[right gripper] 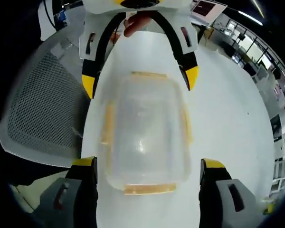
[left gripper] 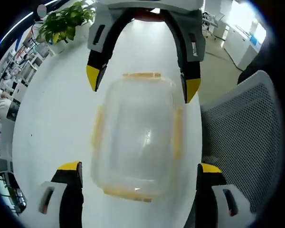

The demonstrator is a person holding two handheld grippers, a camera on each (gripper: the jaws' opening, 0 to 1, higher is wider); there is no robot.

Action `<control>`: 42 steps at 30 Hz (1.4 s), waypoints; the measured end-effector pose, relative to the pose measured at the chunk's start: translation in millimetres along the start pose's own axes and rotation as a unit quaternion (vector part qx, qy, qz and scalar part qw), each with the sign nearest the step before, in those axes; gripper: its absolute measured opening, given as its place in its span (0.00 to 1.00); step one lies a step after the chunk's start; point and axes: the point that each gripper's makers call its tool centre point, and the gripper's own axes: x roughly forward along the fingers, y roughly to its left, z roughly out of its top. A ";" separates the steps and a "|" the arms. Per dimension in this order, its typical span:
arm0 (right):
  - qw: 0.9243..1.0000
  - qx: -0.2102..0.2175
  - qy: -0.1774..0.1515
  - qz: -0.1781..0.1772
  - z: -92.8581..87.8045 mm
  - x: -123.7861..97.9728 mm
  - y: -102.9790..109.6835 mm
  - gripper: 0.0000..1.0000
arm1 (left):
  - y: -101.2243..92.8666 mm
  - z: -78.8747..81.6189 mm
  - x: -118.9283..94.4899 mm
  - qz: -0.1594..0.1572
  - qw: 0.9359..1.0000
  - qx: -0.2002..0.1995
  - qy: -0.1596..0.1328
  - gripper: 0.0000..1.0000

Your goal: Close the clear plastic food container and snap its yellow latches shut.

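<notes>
Flanking one clear container (left gripper: 135,137) with four yellow latches (left gripper: 141,75), two grippers (left gripper: 138,168) (right gripper: 148,165), jaws spread.

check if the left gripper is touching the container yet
Apart. In the left gripper view, the left gripper is open, its yellow tips flanking the container with white table visible between.

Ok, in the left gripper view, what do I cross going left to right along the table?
Potted plant far left → white table → left yellow latch → clear container → right yellow latch → grey mesh chair.
</notes>
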 end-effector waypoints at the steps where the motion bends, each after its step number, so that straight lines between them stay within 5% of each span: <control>1: 1.000 0.000 0.000 -0.001 0.0 0.5 0.6 0.86 | 0.9 -0.4 2.0 0.000 1.000 0.007 0.004 0.97; 7: 1.000 -0.008 0.014 -0.007 -4.6 4.5 1.8 0.76 | -2.2 -10.8 11.9 -0.010 0.999 0.023 0.033 0.86; 12: 1.000 -0.012 0.009 -0.007 -4.4 2.9 -1.2 0.73 | 8.0 -8.8 11.1 0.012 0.999 0.027 0.034 0.76; 30: 1.000 -0.005 0.008 -0.003 -4.1 4.9 -0.3 0.73 | 6.2 -9.3 13.5 0.015 0.999 0.023 0.026 0.76; 42: 1.000 0.005 0.007 0.001 17.6 15.3 6.6 0.74 | 4.9 -32.5 6.5 0.018 0.998 0.041 0.036 0.77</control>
